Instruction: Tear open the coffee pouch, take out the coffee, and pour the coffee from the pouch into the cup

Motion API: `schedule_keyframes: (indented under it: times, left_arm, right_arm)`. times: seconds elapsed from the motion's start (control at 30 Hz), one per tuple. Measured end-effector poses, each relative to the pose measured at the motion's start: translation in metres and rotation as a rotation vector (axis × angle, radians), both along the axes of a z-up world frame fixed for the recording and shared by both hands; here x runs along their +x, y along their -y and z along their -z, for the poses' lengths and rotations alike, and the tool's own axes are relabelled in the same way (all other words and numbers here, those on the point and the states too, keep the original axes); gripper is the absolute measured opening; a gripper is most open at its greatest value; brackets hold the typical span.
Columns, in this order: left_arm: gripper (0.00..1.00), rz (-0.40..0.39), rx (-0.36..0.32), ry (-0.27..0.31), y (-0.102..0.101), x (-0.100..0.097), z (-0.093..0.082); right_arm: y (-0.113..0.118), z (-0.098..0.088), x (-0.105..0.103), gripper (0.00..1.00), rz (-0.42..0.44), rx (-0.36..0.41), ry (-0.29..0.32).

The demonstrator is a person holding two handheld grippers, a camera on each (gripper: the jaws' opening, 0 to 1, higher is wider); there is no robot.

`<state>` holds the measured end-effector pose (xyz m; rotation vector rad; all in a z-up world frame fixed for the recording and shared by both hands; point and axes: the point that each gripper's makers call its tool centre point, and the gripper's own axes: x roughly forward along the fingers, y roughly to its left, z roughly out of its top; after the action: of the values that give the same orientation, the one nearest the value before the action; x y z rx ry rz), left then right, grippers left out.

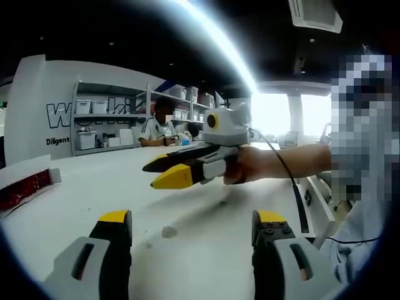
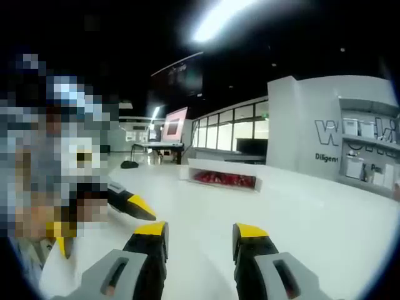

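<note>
Nothing gripped on either side. In the left gripper view, left gripper (image 1: 190, 228) at the bottom of the frame, yellow-tipped black jaws spread wide over the bare white tabletop (image 1: 206, 250). Mid-frame, the right gripper (image 1: 167, 170) reaching in from the right, held by a hand (image 1: 247, 165), its yellow-tipped jaws drawn narrow, almost together, with nothing between them.

In the right gripper view, the same right gripper (image 2: 199, 234) at bottom centre, a narrow gap between its jaws, empty. At left, the yellow tip of the left gripper (image 2: 134, 206) jutting in beside the mosaic patch.

A long white open box with red contents (image 2: 225, 177) resting on the tabletop above centre of the right gripper view; same box (image 1: 25, 184) at the left edge of the left gripper view. Whether the red contents are coffee pouches: cannot tell. No cup made out.

Judged stage: very start, pouch not yet picked. Next move likely calls for reaching toward the box, spreading one pair of jaws and closing on a single pouch.
</note>
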<state>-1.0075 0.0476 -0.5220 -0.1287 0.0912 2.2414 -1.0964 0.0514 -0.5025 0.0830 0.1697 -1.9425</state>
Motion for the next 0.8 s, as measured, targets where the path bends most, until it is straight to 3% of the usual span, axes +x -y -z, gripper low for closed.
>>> schedule_keyframes:
  times: [0.8]
  left_arm:
    - [0.80, 0.002, -0.001, -0.004, 0.0009, -0.0012, 0.0000]
  right_arm:
    - [0.0064, 0.0043, -0.0040, 0.41, 0.000, 0.013, -0.002]
